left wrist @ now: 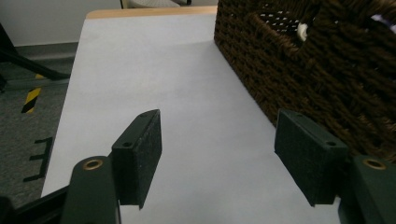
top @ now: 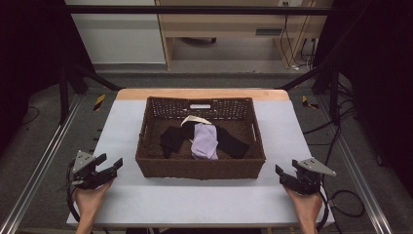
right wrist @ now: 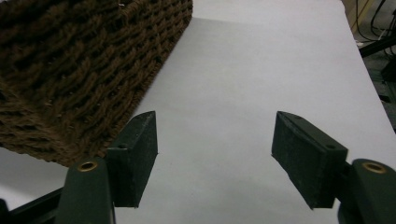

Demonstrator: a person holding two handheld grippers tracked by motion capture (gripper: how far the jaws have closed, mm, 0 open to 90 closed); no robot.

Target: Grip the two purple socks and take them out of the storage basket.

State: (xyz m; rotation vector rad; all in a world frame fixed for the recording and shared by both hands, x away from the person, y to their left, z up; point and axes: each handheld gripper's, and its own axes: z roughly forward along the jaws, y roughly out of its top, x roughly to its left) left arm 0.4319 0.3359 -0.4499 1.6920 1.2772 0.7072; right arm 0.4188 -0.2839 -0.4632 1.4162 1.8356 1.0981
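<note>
A pale table point(top: 146, 200) carries a dark woven basket point(top: 199, 168) set toward its far edge, midway between the side edges. Inside lie a black garment point(top: 173, 139) and a lilac cloth point(top: 204, 141), the lilac piece running far-to-near across the black one, whose long axis spans side to side. The left gripper point(top: 108, 168) hovers near the basket's near-left corner, the right gripper point(top: 285, 176) near its near-right corner; both have jaws spread wide, holding nothing. The clothes lie forward and inward of each, about equally near.
</note>
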